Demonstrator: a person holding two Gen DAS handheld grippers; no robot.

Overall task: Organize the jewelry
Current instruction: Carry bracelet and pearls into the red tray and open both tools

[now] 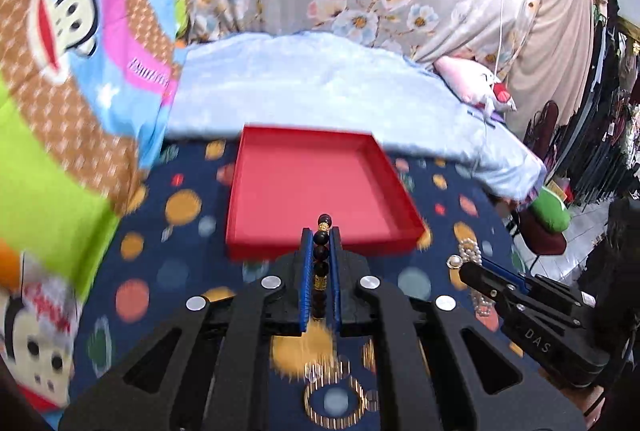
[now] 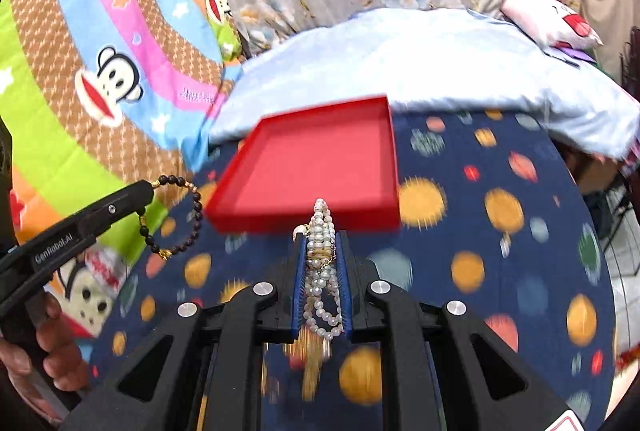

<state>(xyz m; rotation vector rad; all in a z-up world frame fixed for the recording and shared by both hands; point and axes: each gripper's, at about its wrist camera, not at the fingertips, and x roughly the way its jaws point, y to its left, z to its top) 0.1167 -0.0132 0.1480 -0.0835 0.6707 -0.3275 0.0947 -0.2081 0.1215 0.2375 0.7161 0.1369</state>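
Note:
A shallow red tray (image 1: pixel 280 187) lies on the navy spotted cloth, just ahead of both grippers. My left gripper (image 1: pixel 321 231) is shut on a dark bead bracelet (image 1: pixel 320 253) with gold spacers, held above the cloth before the tray's near edge. In the right wrist view this bracelet (image 2: pixel 188 227) hangs as a loop from the left gripper (image 2: pixel 150 187). My right gripper (image 2: pixel 322 234) is shut on a bunched white pearl necklace (image 2: pixel 320 295), also short of the tray (image 2: pixel 316 159). The left wrist view shows the right gripper (image 1: pixel 464 265) with the pearls (image 1: pixel 472 251) at the right.
A blurred gold beaded piece (image 1: pixel 336 395) lies on the navy cloth (image 2: pixel 500 251) below my left gripper. A pale blue pillow (image 1: pixel 320 83) sits behind the tray, with a bright monkey-print quilt (image 1: pixel 72 51) to the left. A hand (image 2: pixel 52 343) grips the left tool's handle.

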